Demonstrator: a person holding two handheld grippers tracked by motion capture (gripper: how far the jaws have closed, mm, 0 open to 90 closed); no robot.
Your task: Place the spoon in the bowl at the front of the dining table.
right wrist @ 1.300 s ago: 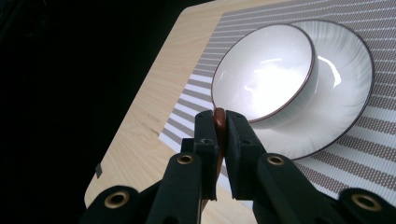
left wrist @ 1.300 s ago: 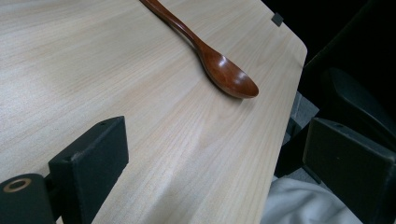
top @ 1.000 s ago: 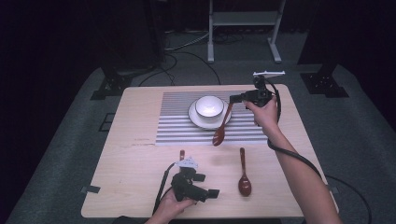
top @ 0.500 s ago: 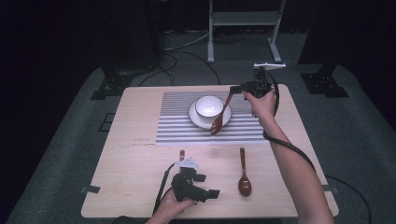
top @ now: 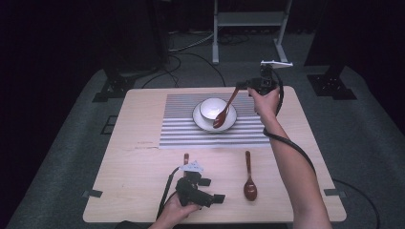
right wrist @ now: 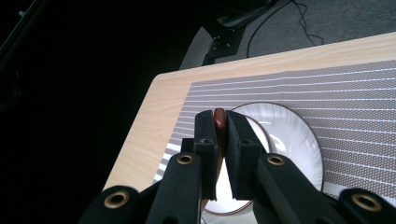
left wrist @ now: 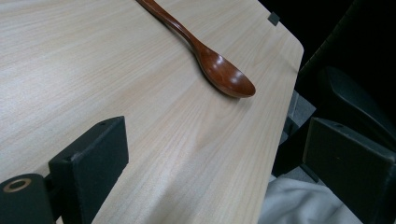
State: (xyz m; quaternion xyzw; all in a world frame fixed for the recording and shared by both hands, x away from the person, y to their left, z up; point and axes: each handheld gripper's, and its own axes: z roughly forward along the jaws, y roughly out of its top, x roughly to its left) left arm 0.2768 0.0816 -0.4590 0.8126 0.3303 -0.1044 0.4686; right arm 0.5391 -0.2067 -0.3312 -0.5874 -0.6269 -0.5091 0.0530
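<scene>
Above striped mat [top: 181, 129], glossy reddish-brown wooden spoon [top: 223, 114]

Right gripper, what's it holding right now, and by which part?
The right gripper is shut on a brown wooden spoon, gripping the top end of its handle; the spoon's head hangs down over the white bowl.

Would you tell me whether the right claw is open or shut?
Shut: the right claw pinches the spoon handle.
</scene>
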